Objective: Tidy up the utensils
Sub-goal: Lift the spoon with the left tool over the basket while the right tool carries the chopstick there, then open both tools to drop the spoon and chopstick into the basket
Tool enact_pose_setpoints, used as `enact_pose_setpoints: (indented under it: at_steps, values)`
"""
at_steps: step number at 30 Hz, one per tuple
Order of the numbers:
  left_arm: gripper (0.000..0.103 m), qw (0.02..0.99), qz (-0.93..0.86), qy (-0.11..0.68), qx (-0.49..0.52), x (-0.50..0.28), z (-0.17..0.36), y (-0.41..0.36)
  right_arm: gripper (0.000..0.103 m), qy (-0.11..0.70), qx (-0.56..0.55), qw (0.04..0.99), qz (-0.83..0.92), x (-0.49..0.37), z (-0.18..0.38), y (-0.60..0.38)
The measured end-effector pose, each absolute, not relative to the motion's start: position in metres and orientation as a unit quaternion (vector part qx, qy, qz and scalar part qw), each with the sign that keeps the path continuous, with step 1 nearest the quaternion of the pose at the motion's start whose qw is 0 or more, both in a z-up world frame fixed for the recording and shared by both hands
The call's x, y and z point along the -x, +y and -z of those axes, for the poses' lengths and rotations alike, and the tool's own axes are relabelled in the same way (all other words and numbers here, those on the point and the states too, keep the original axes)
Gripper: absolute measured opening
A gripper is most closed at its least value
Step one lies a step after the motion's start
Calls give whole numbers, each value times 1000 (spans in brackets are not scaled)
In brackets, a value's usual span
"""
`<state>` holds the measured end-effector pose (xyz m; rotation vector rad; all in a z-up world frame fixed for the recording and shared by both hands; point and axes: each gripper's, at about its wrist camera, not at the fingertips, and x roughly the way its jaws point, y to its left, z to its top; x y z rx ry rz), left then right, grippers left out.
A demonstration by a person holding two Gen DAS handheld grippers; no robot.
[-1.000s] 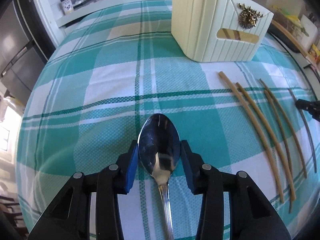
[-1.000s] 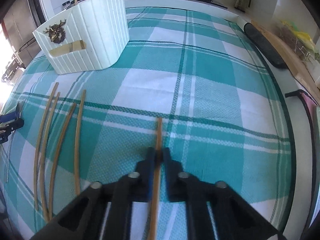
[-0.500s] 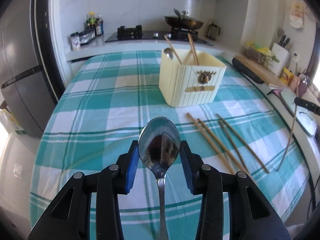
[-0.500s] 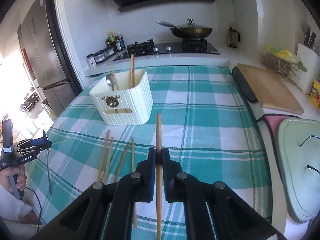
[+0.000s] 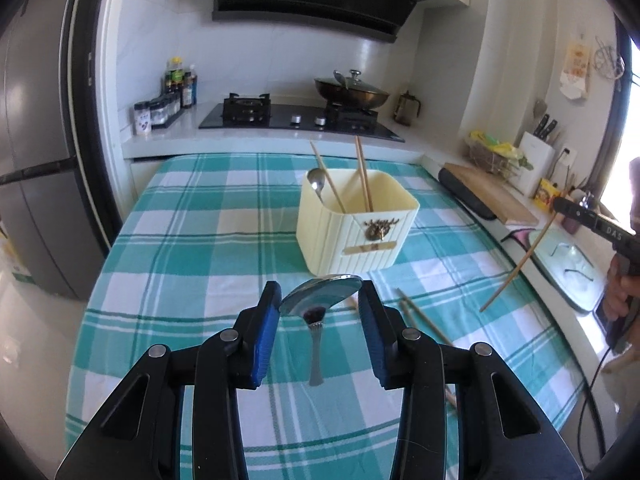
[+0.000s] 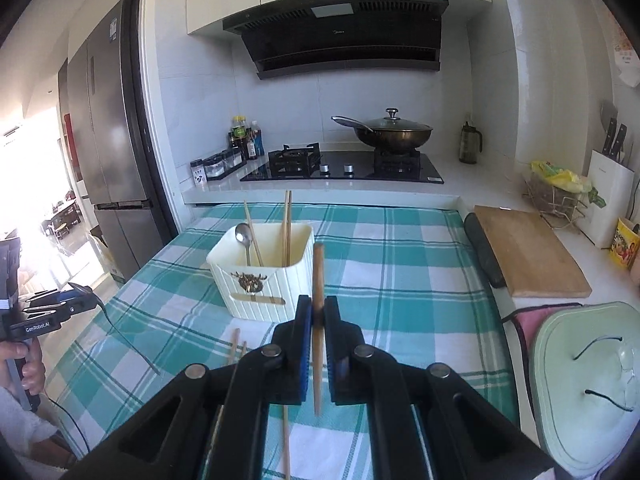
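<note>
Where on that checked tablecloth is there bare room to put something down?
The tablecloth is bare to the left of the cream holder, out to the fridge-side edge, and behind the holder toward the stove counter. To its right, cloth stays free up to the black roll. In front of the holder, loose chopsticks crowd it.

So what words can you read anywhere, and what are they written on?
"GenRobot.AI": on the left claw's body, in the right wrist view.
"DAS": on the right claw's body, cut off.
Range hood logo: too small.
Refrigerator sticker, bottles, yellow cup: blurred.
</note>
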<state>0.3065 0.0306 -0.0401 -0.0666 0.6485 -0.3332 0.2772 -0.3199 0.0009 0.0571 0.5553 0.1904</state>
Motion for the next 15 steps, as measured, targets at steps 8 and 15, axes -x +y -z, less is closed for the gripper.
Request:
enact_pose_setpoints:
  at_steps: [8, 15]
  values:
    - [40, 943, 189, 269, 48, -351, -45, 24, 6, 228, -16, 967, -110, -335, -61, -310]
    - [40, 960, 175, 208, 72, -420, -80, -2, 6, 159, -31, 978, -131, -394, -102, -298]
